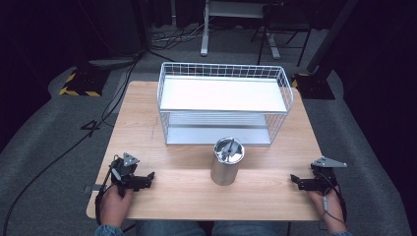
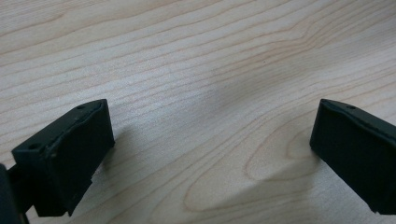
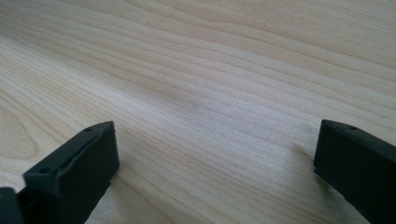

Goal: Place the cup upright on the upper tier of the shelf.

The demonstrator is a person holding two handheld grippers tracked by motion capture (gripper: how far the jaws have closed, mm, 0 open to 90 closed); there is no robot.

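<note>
— High view first: what's on the table (image 1: 147, 123)?

— A steel canister (image 1: 225, 162) stands upright near the front middle of the wooden top, lid on, with a small handle on the lid. Behind it sits a white wire rack (image 1: 223, 101) with two shelves; the canister is just in front of its lower shelf, not touching it as far as I can see.

— And the grippers?

— The left gripper (image 1: 147, 178) rests low at the front left corner, held in the person's left hand (image 1: 115, 196), its tip pointing right toward the canister. The right gripper (image 1: 294, 179) is at the front right, in the right hand (image 1: 330, 204), pointing left. The canister stands between them, well apart from both, a little closer to the right one.

— Are the jaws spread?

— Yes. In the left gripper view the left gripper (image 2: 210, 135) has its two black jaws standing wide, bare wood grain between them. The right gripper view gives the same for the right gripper (image 3: 217, 154): jaws far apart, holding nothing, close over the tabletop.
</note>
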